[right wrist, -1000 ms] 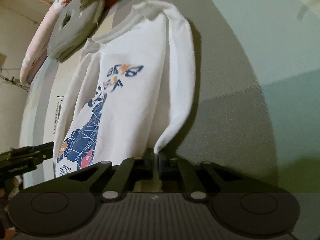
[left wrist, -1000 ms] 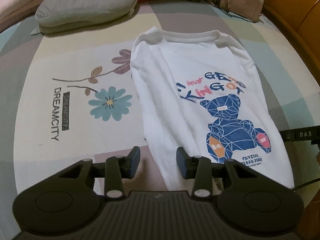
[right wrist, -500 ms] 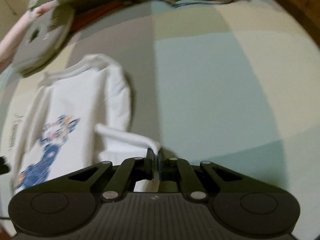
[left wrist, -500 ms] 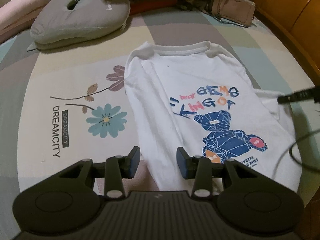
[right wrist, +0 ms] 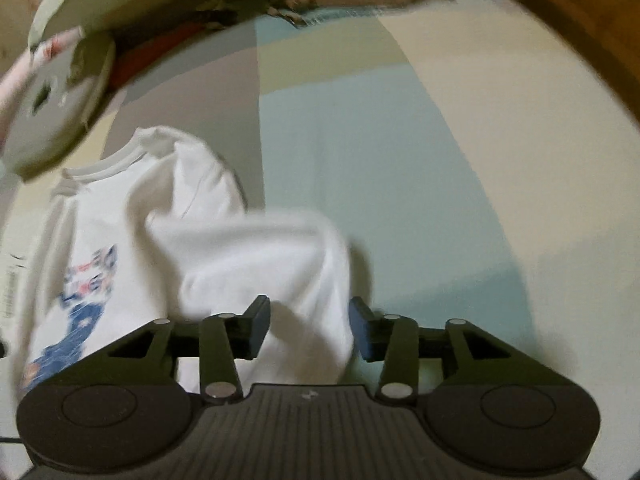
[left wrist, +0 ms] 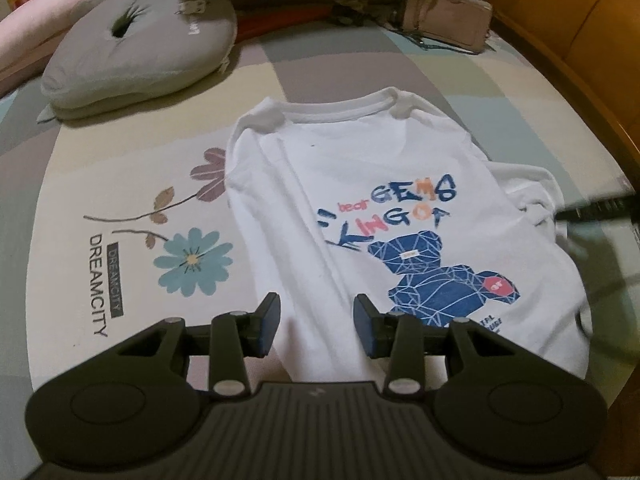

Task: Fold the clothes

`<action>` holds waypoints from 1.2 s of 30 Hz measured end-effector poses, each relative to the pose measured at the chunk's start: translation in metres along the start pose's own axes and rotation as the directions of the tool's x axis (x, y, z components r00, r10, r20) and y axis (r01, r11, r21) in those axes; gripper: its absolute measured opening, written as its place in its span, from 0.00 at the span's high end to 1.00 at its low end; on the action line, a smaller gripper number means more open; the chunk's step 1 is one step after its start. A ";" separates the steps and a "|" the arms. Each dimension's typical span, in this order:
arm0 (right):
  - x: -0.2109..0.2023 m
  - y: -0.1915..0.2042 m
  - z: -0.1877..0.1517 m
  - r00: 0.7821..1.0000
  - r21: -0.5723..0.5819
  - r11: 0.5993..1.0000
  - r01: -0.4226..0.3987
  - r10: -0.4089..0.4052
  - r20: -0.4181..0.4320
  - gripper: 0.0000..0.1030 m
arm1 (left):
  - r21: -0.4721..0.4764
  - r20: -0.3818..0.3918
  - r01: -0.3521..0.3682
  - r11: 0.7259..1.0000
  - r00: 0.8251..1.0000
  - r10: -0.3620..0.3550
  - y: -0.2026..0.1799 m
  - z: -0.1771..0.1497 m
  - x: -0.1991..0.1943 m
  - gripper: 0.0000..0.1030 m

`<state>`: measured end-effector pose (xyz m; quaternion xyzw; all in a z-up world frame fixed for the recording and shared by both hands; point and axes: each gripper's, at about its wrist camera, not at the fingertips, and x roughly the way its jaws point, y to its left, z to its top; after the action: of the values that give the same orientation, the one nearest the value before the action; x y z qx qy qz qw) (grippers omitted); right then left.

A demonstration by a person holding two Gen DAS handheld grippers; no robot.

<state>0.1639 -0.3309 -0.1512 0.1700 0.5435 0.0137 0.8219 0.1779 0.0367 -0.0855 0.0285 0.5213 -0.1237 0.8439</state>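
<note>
Fingers of the left gripper (left wrist: 316, 330) stand part open with nothing between the pads, hovering over the near left portion of the white T-shirt (left wrist: 360, 216), close to its hem. The shirt lies face up on the bed (left wrist: 100, 184), collar toward the far side by the grey pillow (left wrist: 136, 48), hem nearest the camera, so its long axis runs away from both grippers. Its left sleeve looks already tucked in, leaving a long straight edge along that side beside the printed flower (left wrist: 194, 260) on the bedsheet. Across the chest sit coloured lettering and a blue bear print (left wrist: 440, 276). Further right, the right sleeve (right wrist: 264, 264) is bunched and standing up from the shirt's edge, blurred in the right wrist view. The right gripper (right wrist: 308, 328) is opening its fingers, and the sleeve's cuff end sits in the gap between them, with neither pad pressing on it as far as I can judge. That hand is plainly the nearer one to the sleeve, so I think smoothing it falls to it.
</note>
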 end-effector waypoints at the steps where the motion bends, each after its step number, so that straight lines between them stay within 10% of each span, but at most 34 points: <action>1: -0.002 -0.005 -0.014 1.000 0.043 0.999 -0.024 0.025 -0.016 0.46 | 0.007 0.001 0.003 1.000 1.000 -0.003 -0.002 0.001 0.000 0.60; 9: -0.009 -0.009 -0.104 0.997 0.113 0.993 -0.047 0.053 -0.049 0.30 | 0.081 0.020 0.040 0.996 0.999 -0.042 -0.023 0.010 -0.003 0.54; 14: -0.003 0.021 -0.115 1.000 0.039 0.999 0.014 -0.013 -0.018 0.09 | 0.130 0.021 0.059 0.990 0.998 -0.062 -0.039 0.015 -0.002 0.54; 19: -0.005 0.053 -0.120 0.998 -0.008 0.998 0.062 -0.062 -0.020 0.09 | 0.171 0.016 0.070 0.983 0.997 -0.074 -0.054 0.015 -0.001 0.53; 30: -0.013 0.036 -0.140 0.991 0.131 0.983 -0.130 0.134 -0.018 0.10 | 0.269 0.008 0.102 0.958 0.994 -0.108 -0.083 0.025 0.002 0.52; 36: 0.007 -0.020 -0.133 0.931 0.378 0.852 -0.361 0.354 0.088 0.13 | 0.281 -0.001 0.124 0.952 0.992 -0.128 -0.093 0.029 0.010 0.52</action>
<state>0.0438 -0.3131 -0.2098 0.4275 0.4879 0.0569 0.7589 0.1851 -0.0605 -0.0734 0.1135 0.4921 -0.2501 0.8260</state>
